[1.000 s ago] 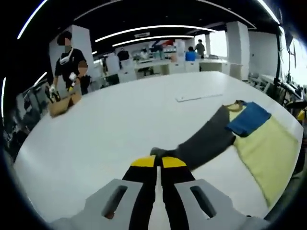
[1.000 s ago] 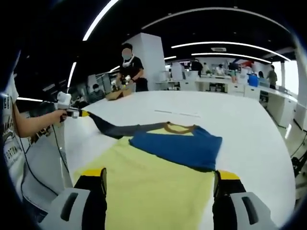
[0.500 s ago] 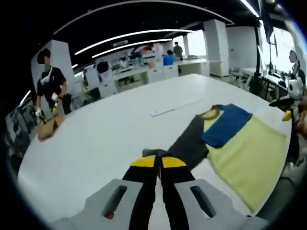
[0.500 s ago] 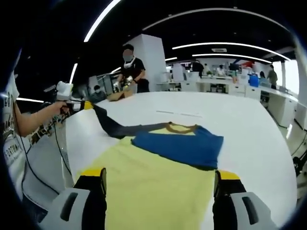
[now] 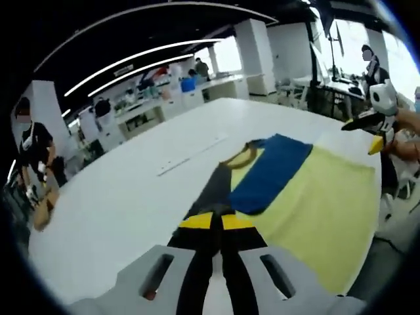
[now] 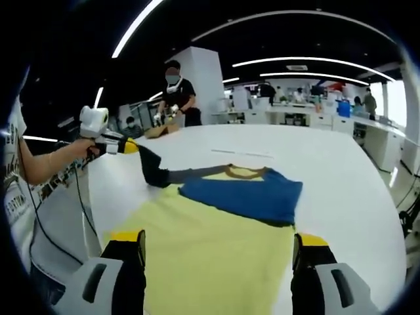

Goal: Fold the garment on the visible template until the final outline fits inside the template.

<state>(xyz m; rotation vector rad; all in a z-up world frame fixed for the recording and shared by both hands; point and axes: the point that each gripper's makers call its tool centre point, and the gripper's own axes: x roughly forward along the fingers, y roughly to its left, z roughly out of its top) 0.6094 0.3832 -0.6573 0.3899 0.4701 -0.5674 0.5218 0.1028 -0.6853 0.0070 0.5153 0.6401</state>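
The garment lies on the white table (image 6: 341, 177): a pale yellow body (image 6: 216, 249), a blue sleeve (image 6: 246, 193) folded across the chest, and a dark grey sleeve (image 6: 190, 174). My left gripper (image 5: 216, 222) is shut on the grey sleeve's cuff (image 5: 213, 193), with the yellow body (image 5: 315, 203) and blue sleeve (image 5: 272, 169) just beyond it. In the right gripper view the left gripper (image 6: 125, 146) holds that cuff lifted off the table at the left. My right gripper (image 6: 218, 239) stands open, jaws wide apart over the hem end of the yellow body. It also appears at the right edge (image 5: 375, 143) of the left gripper view.
A thin pale strip (image 6: 243, 155) lies on the table beyond the collar, also (image 5: 190, 152). A person in black (image 6: 176, 92) works at a brown box (image 6: 161, 130) at the table's far end. Desks and people fill the background. The near table edge runs at the left (image 6: 98, 203).
My left gripper has carried the grey sleeve cuff up and in toward the garment's body, so the sleeve now bends back on itself. The right gripper has stayed in place.
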